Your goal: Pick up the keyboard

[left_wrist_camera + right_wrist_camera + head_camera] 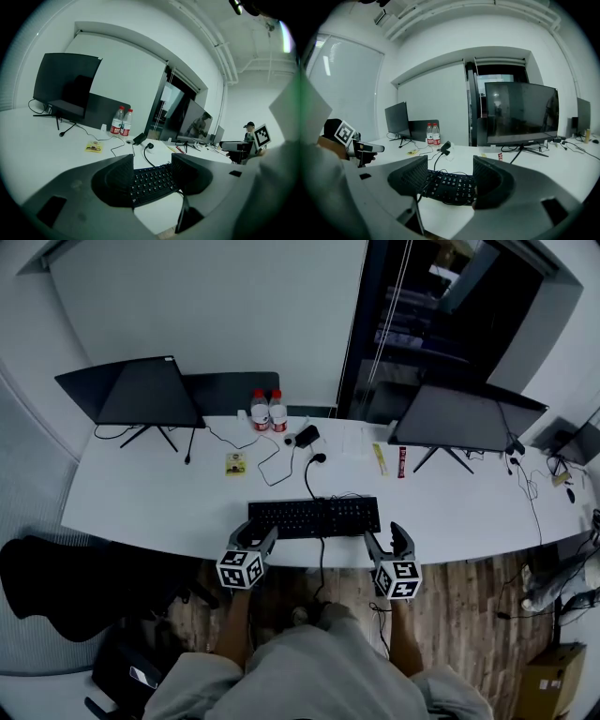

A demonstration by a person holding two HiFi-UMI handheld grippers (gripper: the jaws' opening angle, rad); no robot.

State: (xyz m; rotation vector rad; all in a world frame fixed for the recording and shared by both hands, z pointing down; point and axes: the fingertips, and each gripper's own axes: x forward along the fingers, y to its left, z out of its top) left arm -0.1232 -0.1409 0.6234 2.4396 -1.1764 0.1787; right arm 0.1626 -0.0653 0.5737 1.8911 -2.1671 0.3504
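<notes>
Nearest, at the front edge of the desk [141, 507]: left gripper [261, 532], jaws spread, pinching nothing. Level with it on the other side: right gripper [386, 538], jaws likewise apart and empty. Both aimed forward and slightly down at the desk top.

Just past the tips: keyboard [314, 517], black, flat on the desk close to the front edge. Long axis left to right, square across both lines of aim. Left end straight ahead of the left gripper and framed in its gap in the left gripper view; right end framed the same way in the right gripper view. About equally near to each, so judged a two-ended lift, one gripper per short end. Touching or just short: cannot tell.

Behind the keyboard: cable [309, 479] running back toward mid-desk, likely to trail on lifting. Farther still: bottles [268, 411], left monitor [141, 390], right monitor [464, 416].
</notes>
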